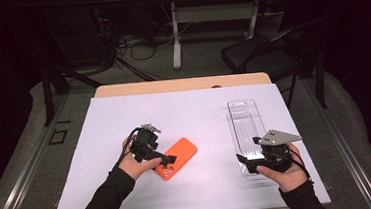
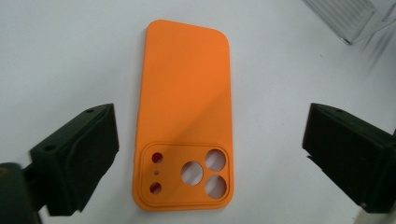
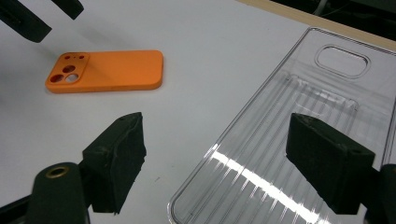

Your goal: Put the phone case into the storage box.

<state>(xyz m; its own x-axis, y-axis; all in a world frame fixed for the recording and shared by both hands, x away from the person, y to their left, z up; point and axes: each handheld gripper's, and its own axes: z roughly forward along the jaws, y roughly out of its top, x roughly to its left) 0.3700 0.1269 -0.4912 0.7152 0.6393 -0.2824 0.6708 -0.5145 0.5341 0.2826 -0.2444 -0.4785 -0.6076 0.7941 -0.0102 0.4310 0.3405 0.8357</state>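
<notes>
While over the white table [image 1: 130,189], left gripper [image 1: 168,161] hung above the camera end of the orange phone case [image 1: 176,158], jaws spread wide on either side, not touching it; case lay flat, back up, near table centre, camera holes toward the person; seen same in left gripper view: case [image 2: 184,93] between open jaws, clear gap both sides. Right gripper [image 1: 242,162] sat over the near end of the clear tray [image 1: 245,122], jaws likewise wide apart, nothing pinched; in right gripper view, tray [image 3: 289,140] ribbed, see-through, lying flat; case [image 3: 112,70] well apart from it.
</notes>
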